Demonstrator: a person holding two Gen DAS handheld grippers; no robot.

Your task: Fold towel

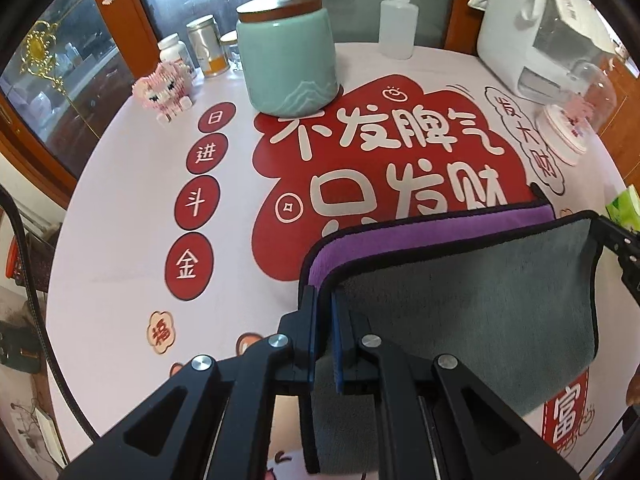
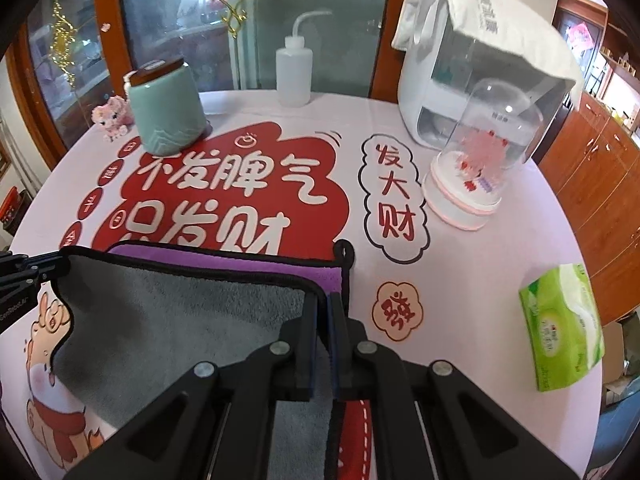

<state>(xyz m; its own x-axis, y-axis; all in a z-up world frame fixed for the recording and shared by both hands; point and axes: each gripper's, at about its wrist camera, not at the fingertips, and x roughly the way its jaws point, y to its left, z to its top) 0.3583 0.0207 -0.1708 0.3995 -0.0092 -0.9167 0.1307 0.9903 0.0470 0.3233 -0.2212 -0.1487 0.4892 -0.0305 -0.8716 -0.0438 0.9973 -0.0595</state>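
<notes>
Your left claw is pressed almost together, pinching the near left corner of the towel between its two fingers. Your right claw is likewise nearly closed, pinching the near right corner of the same towel. Between the two claws the grey side of the towel is lifted and stretched, its black edging curving from one claw to the other. Beyond that raised edge, a strip of the towel's purple side lies flat on the surface, which has a white cloth with red lettering. A mint jar, a squeeze bottle and a tissue pack stand well apart from the towel.
</notes>
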